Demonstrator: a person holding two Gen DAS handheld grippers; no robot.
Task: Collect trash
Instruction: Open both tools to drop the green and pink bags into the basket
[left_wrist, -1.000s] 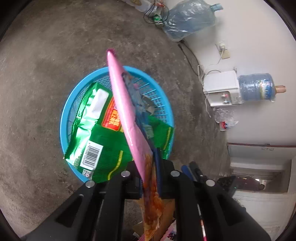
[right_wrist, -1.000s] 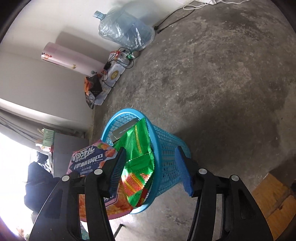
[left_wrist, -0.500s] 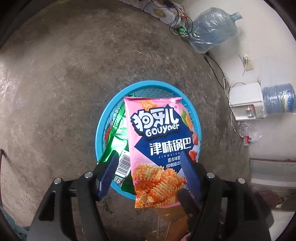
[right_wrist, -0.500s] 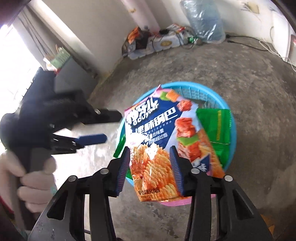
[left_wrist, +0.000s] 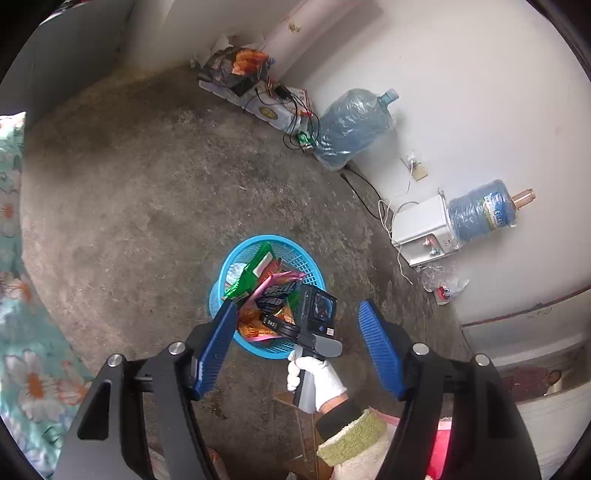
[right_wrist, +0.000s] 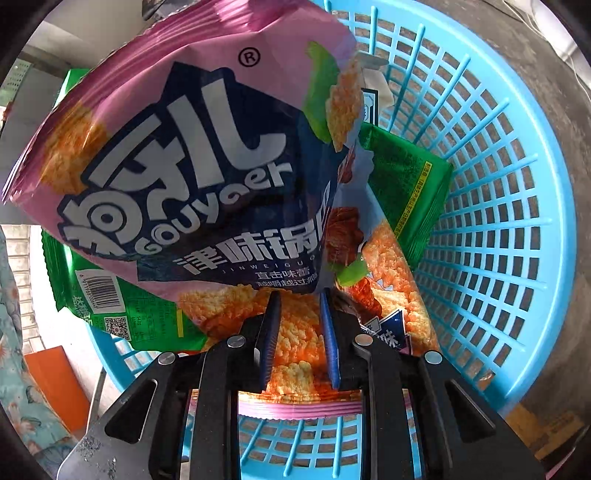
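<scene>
Concrete floor (left_wrist: 147, 184) spot, blue basket (left_wrist: 236, 258) at 6 o'clock: pink snack bag (right_wrist: 207, 155) just handed over, left hand-held gripper (left_wrist: 297, 350) now wide and empty, right hand-held gripper (right_wrist: 299, 343) closing narrow around it over the basket, basically binned.

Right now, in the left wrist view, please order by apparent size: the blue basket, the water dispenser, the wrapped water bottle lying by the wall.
1. blue basket
2. wrapped water bottle, nearly alike; it lies farther away, so the order is unsure
3. water dispenser, clearly smallest

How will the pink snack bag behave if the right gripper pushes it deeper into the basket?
The pink snack bag looks thin and creased, so it will probably crumple. Its glossy film may slip between the right gripper pads. It seems light, likely springing back.
</scene>
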